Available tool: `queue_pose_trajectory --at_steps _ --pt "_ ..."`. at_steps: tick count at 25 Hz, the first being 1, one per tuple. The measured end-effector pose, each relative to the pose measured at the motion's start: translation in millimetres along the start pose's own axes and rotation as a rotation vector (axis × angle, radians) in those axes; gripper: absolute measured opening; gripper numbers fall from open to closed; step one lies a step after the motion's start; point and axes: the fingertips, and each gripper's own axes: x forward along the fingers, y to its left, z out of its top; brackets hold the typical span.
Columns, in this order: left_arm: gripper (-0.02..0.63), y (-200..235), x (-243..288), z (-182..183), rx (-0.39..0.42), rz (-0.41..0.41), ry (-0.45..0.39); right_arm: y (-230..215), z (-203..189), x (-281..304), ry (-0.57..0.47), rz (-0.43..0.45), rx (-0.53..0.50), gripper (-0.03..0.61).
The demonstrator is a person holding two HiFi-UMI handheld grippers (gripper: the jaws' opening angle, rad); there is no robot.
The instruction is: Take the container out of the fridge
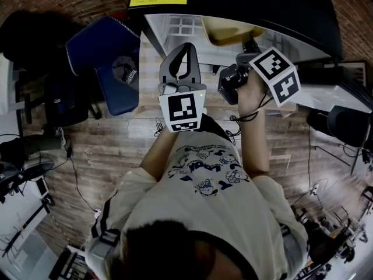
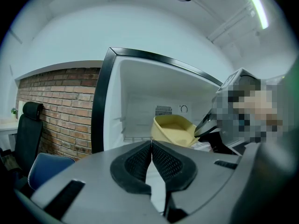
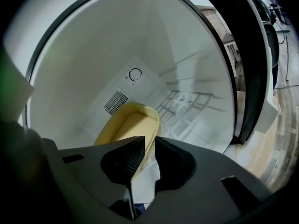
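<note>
Container point(image 3: 126, 125), smooth and yellow, sits in right claw point(image 3: 149, 143)

Inside the fridge point(image 3: 93, 55), a wire shelf point(image 3: 187, 107) lies at 3 o'clock of the yellow container point(image 3: 126, 125), just beside it. The wooden floor point(image 1: 116, 142) carries a blue chair point(image 1: 111, 57) at 10 o'clock.

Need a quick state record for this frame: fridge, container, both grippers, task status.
fridge: open
yellow container: inside the fridge, near its back wall
right gripper: reaching into the fridge, fingers closed on the yellow container's side wall
left gripper: shut, empty, held outside the fridge
task status: container gripped, not yet out
</note>
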Motion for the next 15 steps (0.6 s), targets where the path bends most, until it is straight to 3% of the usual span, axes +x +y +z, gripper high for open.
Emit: queue_pose_trajectory --at_steps 5,15 --pt "0.018 -0.8 -0.1 0.8 0.002 -0.005 0.000 -1.8 -1.1 -0.4 0.002 0.000 0.002 0.051" --pt "0.018 4.5 -2.4 -1.7 -0.012 0.000 0.002 3.1 -2.4 0.8 -0.001 0.025 -0.049 0.044"
